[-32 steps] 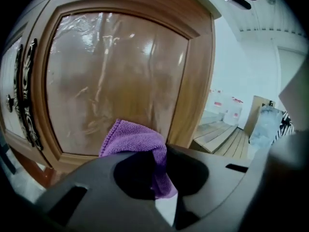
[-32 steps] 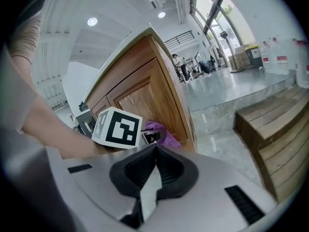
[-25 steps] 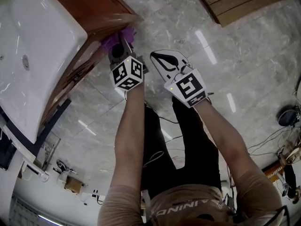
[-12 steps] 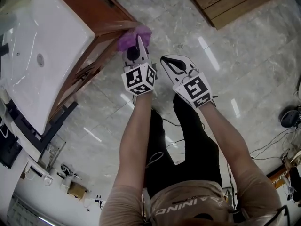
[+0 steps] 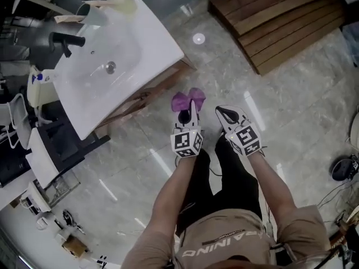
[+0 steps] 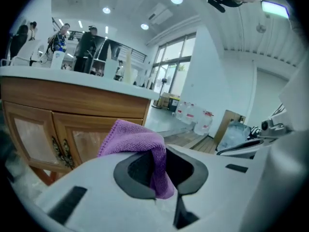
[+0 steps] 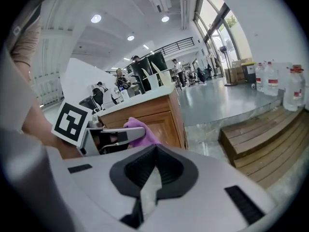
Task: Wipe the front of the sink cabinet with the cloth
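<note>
The sink cabinet [image 5: 148, 91] has a wooden front and a white basin [image 5: 106, 66] on top, at the upper left of the head view. A purple cloth [image 5: 188, 101] is pinched in my left gripper [image 5: 191, 110], a short way out from the cabinet's front and not touching it. In the left gripper view the cloth [image 6: 140, 139] drapes over the shut jaws, with the cabinet doors [image 6: 58, 134] behind. My right gripper [image 5: 226, 114] is shut on nothing, beside the left one. Its view shows the cloth [image 7: 145, 130] and the left gripper [image 7: 116, 137].
A stack of wooden platforms [image 5: 275, 21] lies on the marble floor at the upper right. A black faucet [image 5: 64, 40] and a jug [image 5: 106, 7] stand on the basin. A rack [image 5: 33, 150] is left of the cabinet. Cables [image 5: 342, 172] lie at the right.
The head view has risen and pulled back from the cabinet. My left gripper with the cloth has come off the cabinet's corner and now sits out over the floor. The right gripper followed alongside.
</note>
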